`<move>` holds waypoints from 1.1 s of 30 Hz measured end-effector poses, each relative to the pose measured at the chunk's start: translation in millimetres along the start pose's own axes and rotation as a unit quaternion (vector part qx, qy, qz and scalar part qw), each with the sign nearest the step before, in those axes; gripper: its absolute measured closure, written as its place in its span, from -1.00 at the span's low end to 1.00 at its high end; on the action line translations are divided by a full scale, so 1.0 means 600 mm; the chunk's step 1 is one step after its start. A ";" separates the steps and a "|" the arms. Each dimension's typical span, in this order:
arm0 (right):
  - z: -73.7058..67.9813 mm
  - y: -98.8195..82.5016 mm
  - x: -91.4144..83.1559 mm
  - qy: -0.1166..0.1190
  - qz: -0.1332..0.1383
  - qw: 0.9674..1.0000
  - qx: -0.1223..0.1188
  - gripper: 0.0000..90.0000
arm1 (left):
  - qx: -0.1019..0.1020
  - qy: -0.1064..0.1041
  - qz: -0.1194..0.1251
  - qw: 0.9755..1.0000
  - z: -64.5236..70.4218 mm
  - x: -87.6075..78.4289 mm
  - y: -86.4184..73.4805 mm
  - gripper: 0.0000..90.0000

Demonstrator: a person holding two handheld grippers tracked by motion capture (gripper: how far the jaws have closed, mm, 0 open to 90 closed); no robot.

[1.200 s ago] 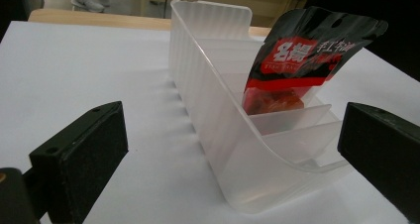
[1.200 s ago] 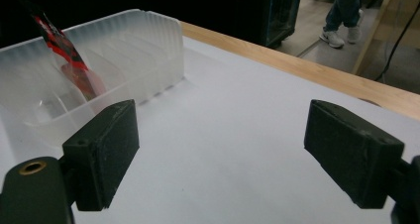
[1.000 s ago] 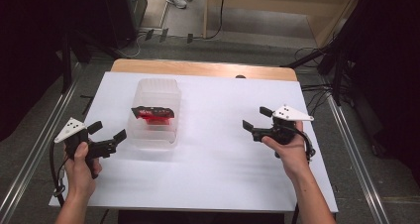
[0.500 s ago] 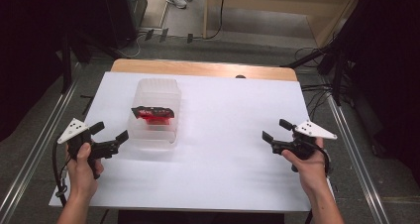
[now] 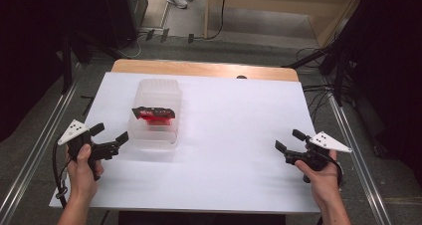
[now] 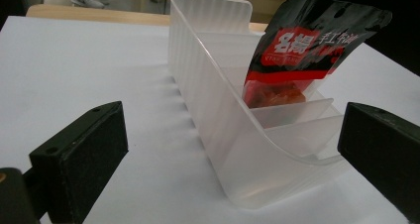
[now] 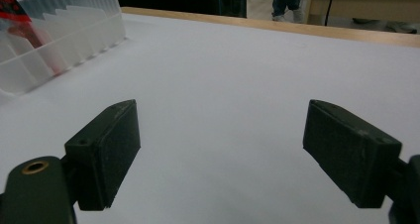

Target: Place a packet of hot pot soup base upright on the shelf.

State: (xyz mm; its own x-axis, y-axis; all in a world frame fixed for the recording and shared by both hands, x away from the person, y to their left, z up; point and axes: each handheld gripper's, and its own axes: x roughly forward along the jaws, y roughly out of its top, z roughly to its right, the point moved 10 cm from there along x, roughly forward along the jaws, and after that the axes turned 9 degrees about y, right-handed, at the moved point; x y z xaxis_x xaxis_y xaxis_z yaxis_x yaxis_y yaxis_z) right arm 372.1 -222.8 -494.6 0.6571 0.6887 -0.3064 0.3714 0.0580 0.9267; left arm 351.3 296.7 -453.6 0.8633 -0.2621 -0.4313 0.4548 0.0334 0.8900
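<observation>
The frosted walls of the clear divided bin (image 5: 154,116) blur what my snack packet (image 5: 153,114) holds, perhaps something red. It stands upright in a middle slot. My left gripper (image 5: 109,139) sits spread just beside the bin; my right gripper (image 5: 288,141), also spread, is well apart.

A black-and-red packet (image 6: 312,50) with white lettering sits in a translucent white bin (image 5: 154,130) on a white table (image 5: 239,135).
</observation>
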 end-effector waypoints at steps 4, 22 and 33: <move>0.010 -0.013 -0.015 -0.008 0.002 1.000 0.007 -0.66 | 0.000 -0.001 0.001 1.000 0.000 -0.001 -0.002 -1.00; 0.042 -0.052 -0.093 -0.040 0.006 0.999 0.021 -0.67 | -0.014 0.017 0.000 1.000 -0.037 -0.024 -0.032 -1.00; 0.057 -0.062 -0.108 -0.063 0.008 0.998 0.028 -0.67 | -0.011 0.016 0.000 1.000 -0.039 -0.027 -0.036 -1.00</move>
State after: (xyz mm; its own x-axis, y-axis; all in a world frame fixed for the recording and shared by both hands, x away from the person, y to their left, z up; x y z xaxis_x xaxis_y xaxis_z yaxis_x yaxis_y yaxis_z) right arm 338.4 -294.4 -516.7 0.7391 0.5926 -0.3202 0.3943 0.0047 0.9190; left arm 332.5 322.7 -469.4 0.8696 -0.2306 -0.4366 0.4596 0.0551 0.8864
